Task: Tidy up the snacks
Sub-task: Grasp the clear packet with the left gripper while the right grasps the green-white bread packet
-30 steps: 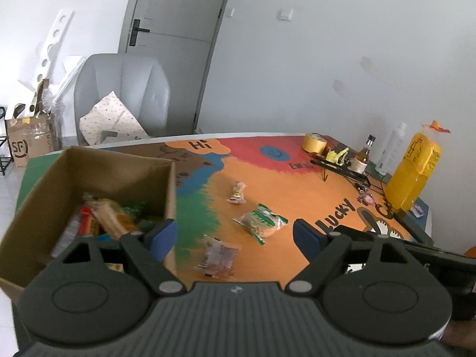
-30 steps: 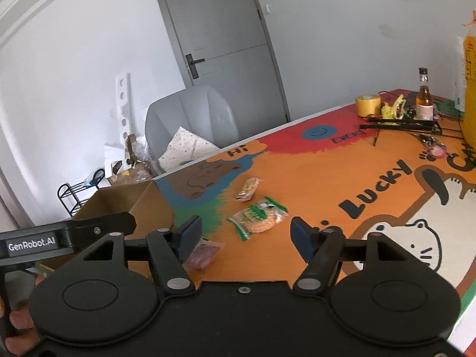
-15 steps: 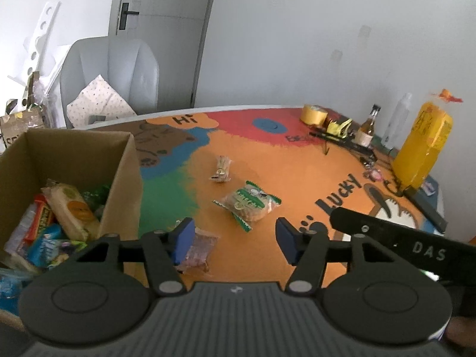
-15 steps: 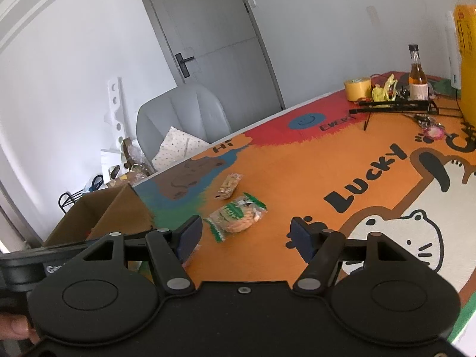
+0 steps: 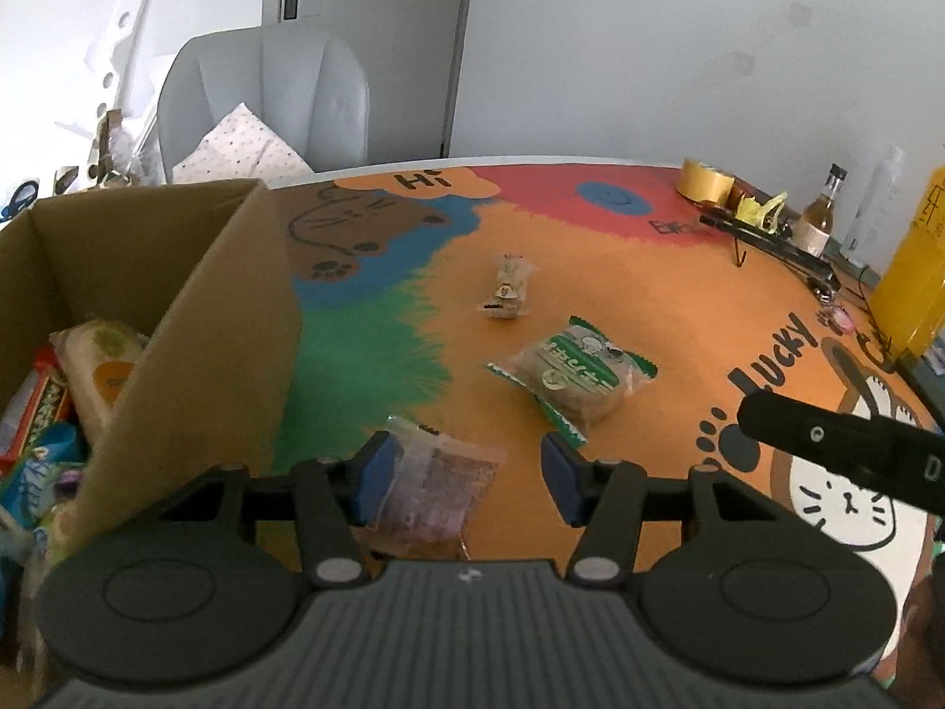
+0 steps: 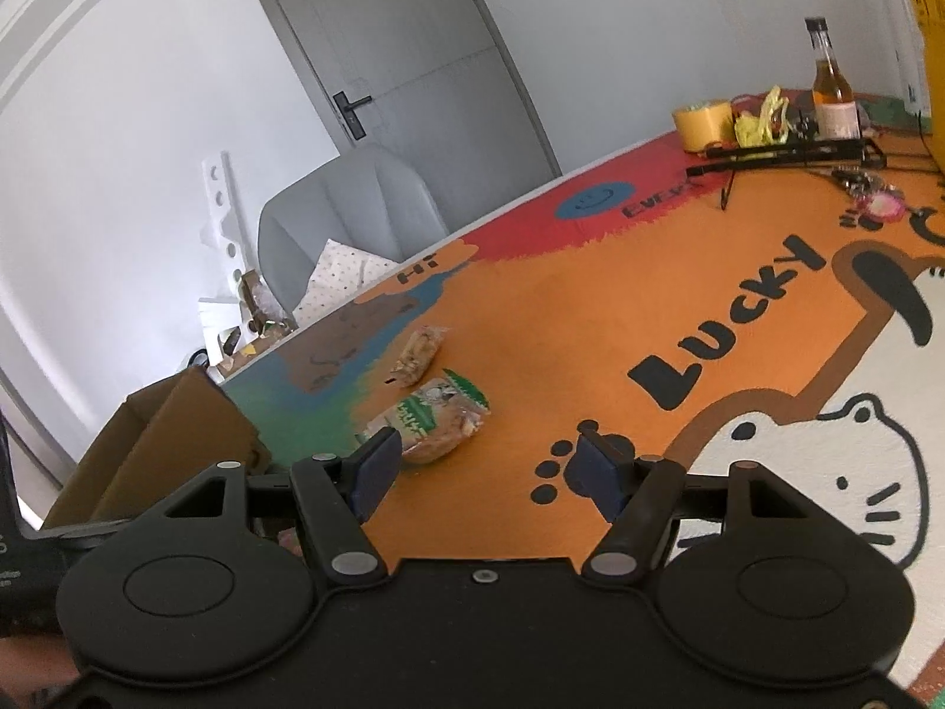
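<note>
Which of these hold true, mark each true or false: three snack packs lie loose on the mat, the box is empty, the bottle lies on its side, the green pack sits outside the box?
1. Three snack packs lie loose on the mat: true: the green pack, a clear pack, a small pack.
2. The cardboard box is empty: false, it holds snacks.
3. The bottle lies on its side: false, it stands upright.
4. The green pack sits outside the box: true.

Three wrapped snacks flat beside filled box
</note>
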The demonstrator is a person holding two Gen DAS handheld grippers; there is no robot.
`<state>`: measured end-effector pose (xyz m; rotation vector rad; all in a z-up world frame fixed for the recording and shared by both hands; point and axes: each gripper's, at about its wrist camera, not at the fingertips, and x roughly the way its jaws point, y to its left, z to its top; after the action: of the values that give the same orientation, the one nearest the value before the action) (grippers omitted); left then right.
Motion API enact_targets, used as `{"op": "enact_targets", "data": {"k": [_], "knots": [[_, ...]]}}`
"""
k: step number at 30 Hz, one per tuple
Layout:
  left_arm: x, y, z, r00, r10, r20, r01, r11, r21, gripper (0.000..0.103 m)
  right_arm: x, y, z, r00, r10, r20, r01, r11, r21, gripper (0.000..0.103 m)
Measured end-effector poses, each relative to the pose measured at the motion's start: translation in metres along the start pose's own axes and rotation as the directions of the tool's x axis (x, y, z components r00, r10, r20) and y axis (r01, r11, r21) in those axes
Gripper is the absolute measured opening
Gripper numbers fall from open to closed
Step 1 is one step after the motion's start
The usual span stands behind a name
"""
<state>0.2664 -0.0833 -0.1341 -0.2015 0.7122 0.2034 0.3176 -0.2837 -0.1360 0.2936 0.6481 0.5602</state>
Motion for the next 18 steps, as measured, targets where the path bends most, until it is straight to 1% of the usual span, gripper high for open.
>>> {"op": "enact_targets", "data": {"k": [6,11,13,15,16,17,18], "knots": [[0.003,0.002,-0.003,1.000,-0.002,-0.025,0.003,0.999,0.047,0.059,0.018,0.001,-0.002,0.999,0.021,-0.024,-0.021,1.000,0.007,0.067],[0.007,0.013,-0.005,0.999,0.013,-0.050,-0.012,1.000,0.018,0.059,0.029,0.006,-0.003,0.998,0.041,-0.039,-0.041,0.999,0.002,0.067],[0.011,0.015,-0.007,0.998,0.015,-0.059,-0.014,1.000,0.016,0.059,0.033,0.010,-0.004,0.998,0.043,-0.049,-0.044,0.999,-0.010,0.067],[0.013,0.013,-0.007,0.998,0.027,-0.053,-0.025,0.999,0.027,0.059,0.035,0.014,-0.003,0.998,0.041,-0.054,-0.042,0.999,-0.027,0.067],[0.014,0.013,-0.007,0.998,0.030,-0.051,-0.029,0.999,0.023,0.055,0.037,0.015,-0.002,0.998,0.039,-0.056,-0.041,0.999,-0.029,0.067],[0.015,0.013,-0.006,0.999,0.027,-0.047,-0.027,1.000,0.012,0.043,0.039,0.015,-0.001,0.998,0.038,-0.058,-0.039,0.999,-0.027,0.067],[0.015,0.012,-0.004,0.999,0.030,-0.044,-0.030,1.000,0.006,0.038,0.040,0.016,0.000,0.998,0.035,-0.059,-0.037,0.999,-0.026,0.067]]}}
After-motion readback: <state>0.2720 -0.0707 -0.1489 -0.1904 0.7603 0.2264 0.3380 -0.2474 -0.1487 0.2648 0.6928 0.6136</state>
